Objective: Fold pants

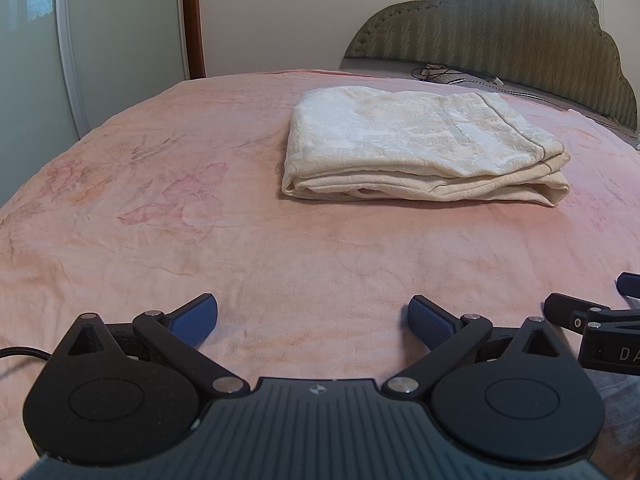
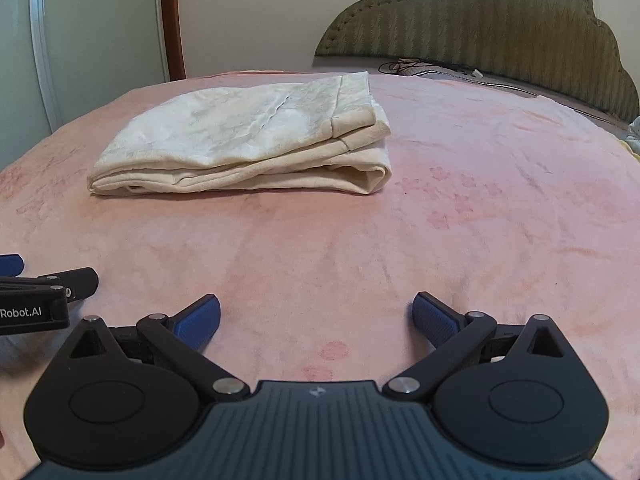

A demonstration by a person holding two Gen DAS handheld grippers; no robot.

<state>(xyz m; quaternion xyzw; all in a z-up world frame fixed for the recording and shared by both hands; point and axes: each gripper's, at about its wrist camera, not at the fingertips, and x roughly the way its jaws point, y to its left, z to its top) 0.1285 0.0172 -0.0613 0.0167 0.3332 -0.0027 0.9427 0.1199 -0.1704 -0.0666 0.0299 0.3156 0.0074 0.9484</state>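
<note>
- Left wrist view: left gripper (image 1: 313,322) jaws spread wide, empty, low over pink bedspread (image 1: 160,200); cream pants (image 1: 420,152) folded into neat stack ahead, right of centre.
- Right wrist view: right gripper (image 2: 316,320) jaws spread, empty; pants (image 2: 248,140) folded, lying ahead-left on bedspread (image 2: 480,200), well apart.

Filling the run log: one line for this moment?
pants: folded on bed | left gripper: open, empty | right gripper: open, empty
</note>
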